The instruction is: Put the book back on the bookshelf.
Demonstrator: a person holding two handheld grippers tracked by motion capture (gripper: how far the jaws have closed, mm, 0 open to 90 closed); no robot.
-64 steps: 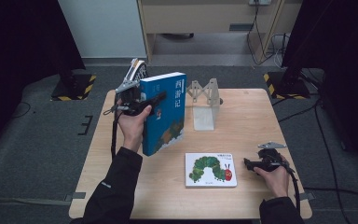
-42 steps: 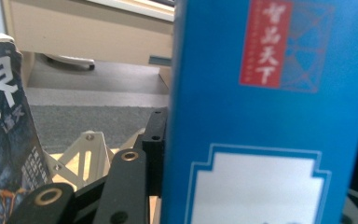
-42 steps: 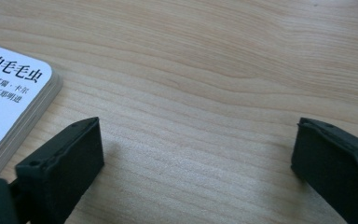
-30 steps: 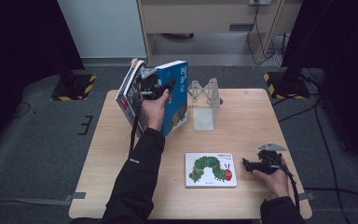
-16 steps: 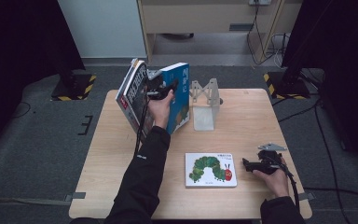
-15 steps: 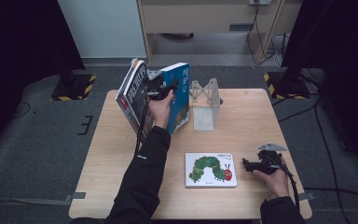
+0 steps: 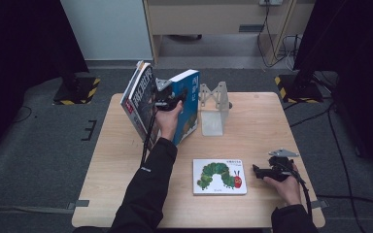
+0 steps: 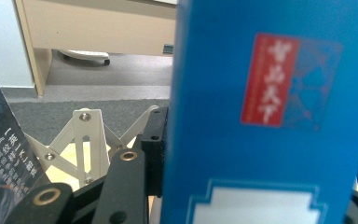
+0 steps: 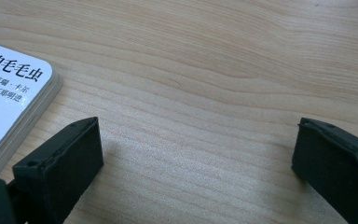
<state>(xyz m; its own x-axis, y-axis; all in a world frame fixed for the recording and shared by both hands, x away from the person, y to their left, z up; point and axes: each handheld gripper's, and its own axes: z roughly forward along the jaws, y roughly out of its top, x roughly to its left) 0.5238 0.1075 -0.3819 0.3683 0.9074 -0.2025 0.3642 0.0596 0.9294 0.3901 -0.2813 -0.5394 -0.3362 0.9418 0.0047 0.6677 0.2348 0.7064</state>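
The wooden counter (image 7: 126, 174) carried everything, and toward its far left the blue book (image 7: 187, 104) stood nearly upright, tipped a little, clamped in the left tongs (image 7: 172, 94) with a jaw on either face of it. Just left of it a dark-covered book (image 7: 138, 99) leaned the other way, the two spreading apart at the top like a V. Just to the right of the blue book stood the pale folding bookend (image 7: 212, 109), its scissor struts showing past the blue cover in the left gripper view. Nearer the person a white picture book with a caterpillar (image 7: 219, 176) lay flat, and just beside it the right tongs (image 7: 260, 171) rested low over the counter with their jaws wide apart and nothing between them. Judging by this, the step in hand was standing the blue book up against the bookend. The next move probably called for setting its lower edge squarely on the counter and pressing it to the rack before letting go, so neither book toppled.
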